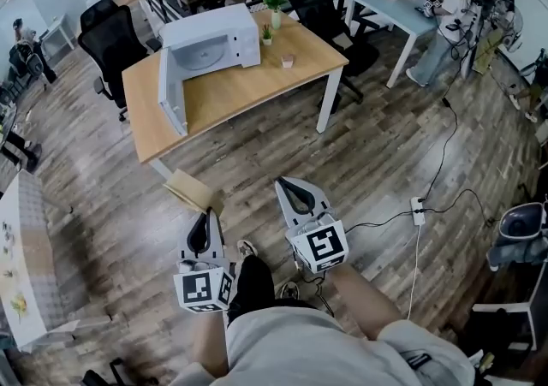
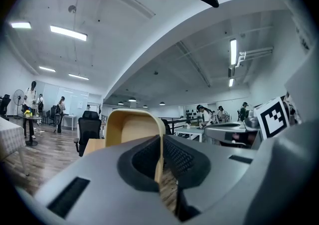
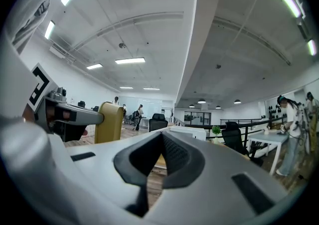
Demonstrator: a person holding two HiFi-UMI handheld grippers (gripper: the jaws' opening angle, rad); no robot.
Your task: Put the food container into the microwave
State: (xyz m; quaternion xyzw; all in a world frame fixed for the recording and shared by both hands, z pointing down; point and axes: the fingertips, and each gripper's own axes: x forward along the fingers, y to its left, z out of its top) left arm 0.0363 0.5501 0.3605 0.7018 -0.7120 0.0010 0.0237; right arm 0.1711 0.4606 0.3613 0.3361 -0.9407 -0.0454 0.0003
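Over the wooden floor, well short of the table, the person holds 2 grippers low in front of the body. The left gripper has its jaws clamped on 1 wall of the tan food container, which sticks out ahead of it, off the floor. The right gripper, just beside it, has its jaws pressed together with nothing between them. The white microwave stands on the table with its door swung wide open. A small potted plant and a cup sit near the microwave.
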